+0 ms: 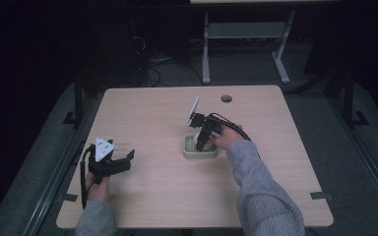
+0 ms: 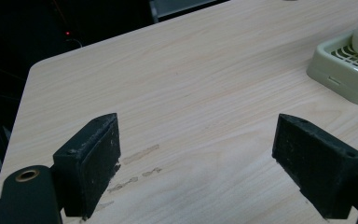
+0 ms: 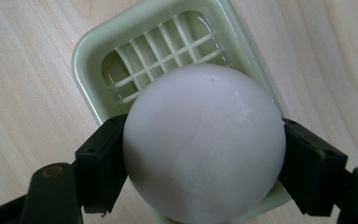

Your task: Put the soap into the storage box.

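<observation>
While the right gripper [image 3: 204, 161] clamps a smooth white round ball [image 3: 203, 144] above the pale green plastic grid tray [image 3: 168, 42], the left gripper [image 2: 196, 161] stands wide open, well apart from this tray.

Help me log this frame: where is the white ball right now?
The white ball sits between the jaws of the right gripper, directly over the pale green slotted tray near the table's middle, right of centre in the high view.

White ball [image 3: 203, 144] held over pale-green slotted tray [image 3: 168, 42].
</observation>
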Demonstrator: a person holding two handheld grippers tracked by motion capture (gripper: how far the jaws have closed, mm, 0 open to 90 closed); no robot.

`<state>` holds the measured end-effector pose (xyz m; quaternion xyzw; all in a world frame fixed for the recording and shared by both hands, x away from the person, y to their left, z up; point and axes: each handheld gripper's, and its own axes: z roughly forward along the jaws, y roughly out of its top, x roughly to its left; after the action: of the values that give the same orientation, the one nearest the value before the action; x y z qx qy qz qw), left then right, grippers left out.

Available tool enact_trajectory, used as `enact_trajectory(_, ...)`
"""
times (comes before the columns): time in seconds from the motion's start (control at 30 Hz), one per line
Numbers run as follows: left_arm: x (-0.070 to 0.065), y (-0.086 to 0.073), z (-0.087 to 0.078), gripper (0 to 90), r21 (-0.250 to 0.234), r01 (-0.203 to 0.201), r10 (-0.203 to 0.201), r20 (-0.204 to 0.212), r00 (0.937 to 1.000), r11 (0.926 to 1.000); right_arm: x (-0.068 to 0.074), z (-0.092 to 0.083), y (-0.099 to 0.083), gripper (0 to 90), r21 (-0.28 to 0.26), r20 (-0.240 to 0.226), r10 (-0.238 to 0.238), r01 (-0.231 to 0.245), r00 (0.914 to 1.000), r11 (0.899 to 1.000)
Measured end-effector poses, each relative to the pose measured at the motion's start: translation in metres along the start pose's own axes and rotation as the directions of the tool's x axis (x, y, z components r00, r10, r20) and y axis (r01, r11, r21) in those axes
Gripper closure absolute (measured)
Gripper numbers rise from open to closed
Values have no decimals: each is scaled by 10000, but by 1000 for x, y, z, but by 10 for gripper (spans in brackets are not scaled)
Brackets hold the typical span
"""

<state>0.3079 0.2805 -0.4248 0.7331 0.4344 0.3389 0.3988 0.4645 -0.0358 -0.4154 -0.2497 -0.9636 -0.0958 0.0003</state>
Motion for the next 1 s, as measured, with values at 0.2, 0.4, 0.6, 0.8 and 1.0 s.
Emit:
enact_trajectory(0.2,0,0,0,148,7,-9,9,-9,10000,10000,0,-1,0,230,-51,-64,1,-2,10000,10000)
enact_trajectory(0.4,0,0,0,148,49,-33,33,13,10000,10000,1,-3,-1,222,-67,-44,-28,28,10000,10000)
enact_trajectory(0.6,-1,0,0,148,77,-70,70,62,10000,9999,1,-9,-3,198,-300,-155,70,-75,9999,9995)
enact_trajectory(0.8,-1,0,-1,148,57,-62,62,69,10000,10000,2,-15,-9,189,-472,-93,172,-176,9998,9987)
enact_trajectory(1.0,0,0,0,148,54,-63,63,11,10000,10000,1,-25,-14,190,-826,-183,335,-349,9993,9960)
